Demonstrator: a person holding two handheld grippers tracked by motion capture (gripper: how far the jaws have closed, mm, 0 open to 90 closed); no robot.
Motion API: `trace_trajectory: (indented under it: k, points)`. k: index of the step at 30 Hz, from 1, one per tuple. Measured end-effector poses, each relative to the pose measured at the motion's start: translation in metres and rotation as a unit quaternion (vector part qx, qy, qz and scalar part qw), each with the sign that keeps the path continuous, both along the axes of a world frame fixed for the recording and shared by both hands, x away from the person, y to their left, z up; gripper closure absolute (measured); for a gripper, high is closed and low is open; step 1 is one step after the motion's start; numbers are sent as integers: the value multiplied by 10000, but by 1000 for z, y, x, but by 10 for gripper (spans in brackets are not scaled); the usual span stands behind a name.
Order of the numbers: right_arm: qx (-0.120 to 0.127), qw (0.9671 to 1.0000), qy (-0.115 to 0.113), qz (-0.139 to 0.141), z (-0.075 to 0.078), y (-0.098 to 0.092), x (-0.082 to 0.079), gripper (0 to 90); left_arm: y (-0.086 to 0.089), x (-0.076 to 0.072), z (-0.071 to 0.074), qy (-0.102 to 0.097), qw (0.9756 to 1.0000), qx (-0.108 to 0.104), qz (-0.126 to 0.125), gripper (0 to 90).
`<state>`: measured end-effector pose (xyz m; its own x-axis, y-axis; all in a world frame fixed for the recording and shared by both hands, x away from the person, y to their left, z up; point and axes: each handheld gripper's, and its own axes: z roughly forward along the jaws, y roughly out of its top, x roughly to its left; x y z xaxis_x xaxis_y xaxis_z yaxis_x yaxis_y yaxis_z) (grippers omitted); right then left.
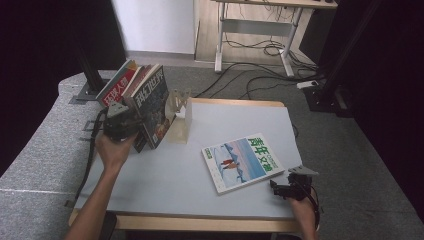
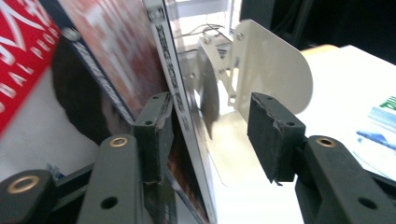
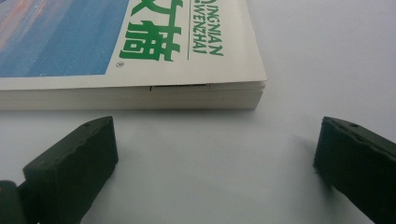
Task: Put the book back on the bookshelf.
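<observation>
High view shows my left gripper (image 1: 131,131) with fingers half open around a book (image 1: 152,107) leaning on the bookend (image 1: 181,116), while my right gripper (image 1: 281,189) waits wide open by the flat magazine (image 1: 242,162).

Both forearms were bare, with no sleeves showing. The left gripper (image 1: 131,129) was black, topped by a grey three-cornered plate, and a black cable trailed from it. Its jaws were dark arms with brass-ringed holes and plain screw holes, ending in worn black pads (image 2: 154,135). The right gripper (image 1: 280,189) was black, with a matching grey plate.
</observation>
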<state>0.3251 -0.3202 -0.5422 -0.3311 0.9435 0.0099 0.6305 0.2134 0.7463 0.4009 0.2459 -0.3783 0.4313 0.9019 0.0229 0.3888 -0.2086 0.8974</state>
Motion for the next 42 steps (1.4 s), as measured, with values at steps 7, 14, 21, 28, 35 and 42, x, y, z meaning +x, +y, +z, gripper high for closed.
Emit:
trace_trajectory:
  k: [7, 14, 21, 28, 35, 42]
  points:
    - [-1, 10000, -1, 0, 0, 0, 0, 0, -11, -8, -7, 176, 9987, 79, -473, 418]
    - [-3, 10000, 2, 1, 0, 0, 0, 0, -26, -7, -17, 384, 9935, 65, -1072, 309]
    - [-3, 10000, -6, 3, 0, 0, 0, 0, -45, -8, -31, 619, 9843, 80, -1652, 220]
    - [-1, 10000, -9, 6, 0, 0, 0, 0, -62, -12, -46, 751, 9749, 23, -2094, 143]
    - [-7, 10000, -7, 5, 0, 0, 0, 0, -78, -15, -63, 802, 9690, 250, -2324, 78]
    - [-9, 10000, -7, 4, 0, 0, 0, 0, -95, -16, -87, 824, 9624, 668, -2500, 0]
